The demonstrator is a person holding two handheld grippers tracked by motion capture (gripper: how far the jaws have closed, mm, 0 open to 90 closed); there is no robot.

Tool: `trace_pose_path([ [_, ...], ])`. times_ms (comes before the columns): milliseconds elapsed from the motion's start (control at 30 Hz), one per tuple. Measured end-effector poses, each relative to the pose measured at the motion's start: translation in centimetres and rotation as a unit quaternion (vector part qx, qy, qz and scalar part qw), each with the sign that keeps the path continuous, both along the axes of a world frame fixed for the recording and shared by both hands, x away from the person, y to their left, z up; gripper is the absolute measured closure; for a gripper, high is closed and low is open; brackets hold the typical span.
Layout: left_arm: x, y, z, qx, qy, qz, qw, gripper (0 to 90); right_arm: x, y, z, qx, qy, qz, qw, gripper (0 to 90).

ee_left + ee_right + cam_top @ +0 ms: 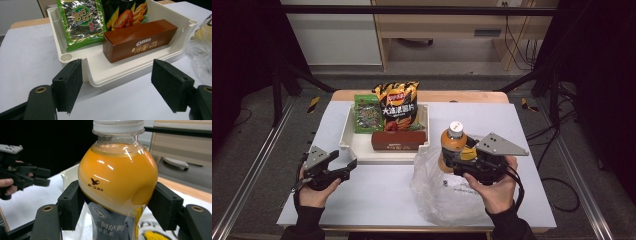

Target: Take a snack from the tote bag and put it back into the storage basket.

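Note:
An orange drink bottle (pixel 453 142) with a white cap is held upright above a clear plastic bag (pixel 439 192). My right gripper (pixel 460 161) is shut on it, both pads pressing the bottle (pixel 117 180) just below its bulge. My left gripper (pixel 348 167) rests at the table's left, jaws wide open and empty, pointing at the white tray (pixel 357 145). In the left gripper view the tray (pixel 100 75) holds a brown Oreo box (pixel 140 42), a green snack packet (pixel 81 23) and a chip bag (pixel 125 12).
The tray stands at the table's back middle with the chip bag (pixel 397 105) and green packet (pixel 367 114) leaning upright and the brown box (pixel 398 141) lying at its front. The crumpled bag lies at the front right. Black frame bars surround the table.

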State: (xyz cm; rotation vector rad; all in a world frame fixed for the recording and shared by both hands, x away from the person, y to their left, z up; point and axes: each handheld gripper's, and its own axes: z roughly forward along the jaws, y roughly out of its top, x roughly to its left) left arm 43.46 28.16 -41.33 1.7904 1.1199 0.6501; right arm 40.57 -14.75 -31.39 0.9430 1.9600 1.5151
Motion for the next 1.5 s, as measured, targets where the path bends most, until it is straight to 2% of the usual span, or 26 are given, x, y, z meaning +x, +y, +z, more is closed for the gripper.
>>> trace_pose_path([
  [233, -0.1, 0.4, 0.2, -0.003, -0.004, 0.003, 1.0000, 24.7, 0.2, 2.4, 2.0, 0.005, -0.008, 0.018, 0.9998, 33.1],
  [367, -0.1, 0.6, 0.4, -0.006, -0.007, 0.005, 0.9999, 24.7, 0.6, 4.2, 2.6, 0.004, -0.011, 0.031, 0.9995, 33.1],
  [733, -0.2, 1.2, 0.7, -0.009, -0.011, 0.009, 0.9998, 24.7, 1.8, 9.6, 1.8, 0.001, 0.003, 0.061, 0.9981, 33.1],
  [1000, -0.2, 1.8, 0.7, -0.015, -0.011, 0.015, 0.9997, 24.7, 2.5, 13.2, -0.9, -0.012, 0.022, 0.072, 0.9971, 33.0],
  [1200, -0.3, 2.3, 0.9, -0.021, -0.016, 0.022, 0.9994, 24.7, 3.1, 15.5, -4.4, -0.026, 0.041, 0.074, 0.9961, 33.0],
  [1500, -0.2, 2.5, 0.9, -0.021, -0.016, 0.025, 0.9993, 24.7, 3.8, 17.0, -9.6, -0.042, 0.069, 0.064, 0.9947, 32.9],
])
